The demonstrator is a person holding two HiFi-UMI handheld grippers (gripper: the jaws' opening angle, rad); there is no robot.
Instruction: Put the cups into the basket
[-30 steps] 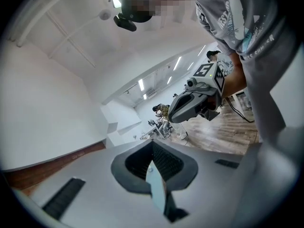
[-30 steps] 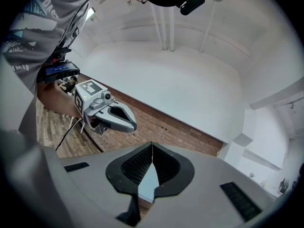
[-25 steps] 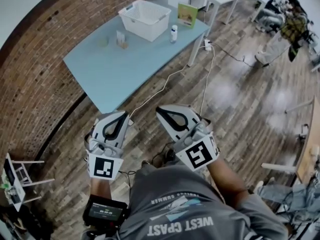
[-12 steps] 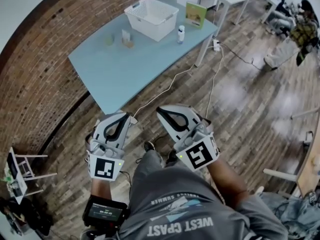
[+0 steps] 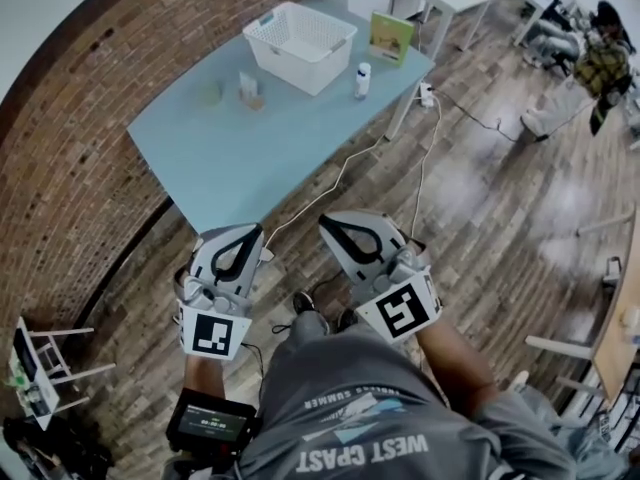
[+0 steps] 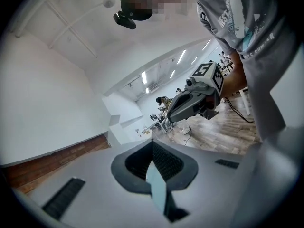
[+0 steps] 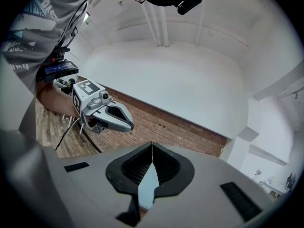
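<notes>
A white basket stands at the far end of the light-blue table. Two small cups and a pale one sit to its left, far from both grippers. My left gripper and right gripper are held side by side in front of the person's body, short of the table's near corner, over the wooden floor. Both are shut with nothing between the fingers. The left gripper view shows its jaw tips meeting, and the right gripper view shows the same.
A white bottle and a green box stand to the right of the basket. A white cable runs from the table across the floor. A brick wall is on the left. White desks and seated people are at the far right.
The person has stepped toward the table, and a shoe has come into view below the grippers. Both grippers stay shut and side by side.
</notes>
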